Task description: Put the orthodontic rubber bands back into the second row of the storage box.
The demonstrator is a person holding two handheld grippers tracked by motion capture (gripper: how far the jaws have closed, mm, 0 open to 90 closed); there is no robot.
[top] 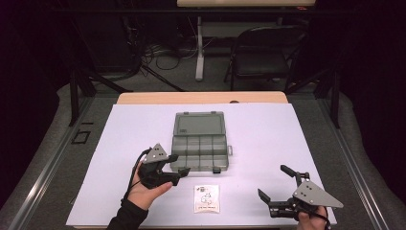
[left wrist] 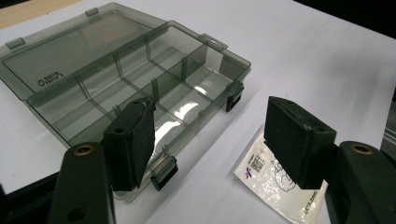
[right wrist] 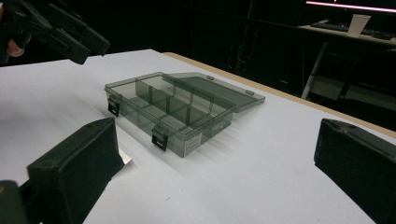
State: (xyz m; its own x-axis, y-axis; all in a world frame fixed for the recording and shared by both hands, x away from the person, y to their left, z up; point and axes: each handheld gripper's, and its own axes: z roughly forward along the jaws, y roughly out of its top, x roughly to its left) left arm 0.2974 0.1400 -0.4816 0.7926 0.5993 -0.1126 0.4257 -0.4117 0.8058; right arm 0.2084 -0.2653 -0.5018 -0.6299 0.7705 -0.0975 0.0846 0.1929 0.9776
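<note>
Dark workshop clutter, a folding chair and trailing cables frame a table [top: 287,143] covered in white, where a smoky plastic organizer box [top: 199,146] lies at centre with its lid [top: 199,123] folded flat toward 12 o'clock and its compartments showing nothing inside. At 6 o'clock from the box, well short of its front latches [left wrist: 164,172], a small white packet [top: 206,198] rests flat on the sheet. The left gripper [top: 176,166] hovers at the box's 8 o'clock corner, jaws spread wide and holding nothing; in the left gripper view the box's front edge and the packet sit between its pads [left wrist: 135,140]. The right gripper [top: 276,180] waits near the table's 5 o'clock edge, likewise wide apart and empty, aimed across at the box. The likely step is lifting the packet into a compartment, and a flat sachet calls for care: one pad should come down low along a long edge, closing slowly so the film buckles upward into the grip rather than sliding away. Steadying the box with the free gripper would help keep it from skating.
</note>
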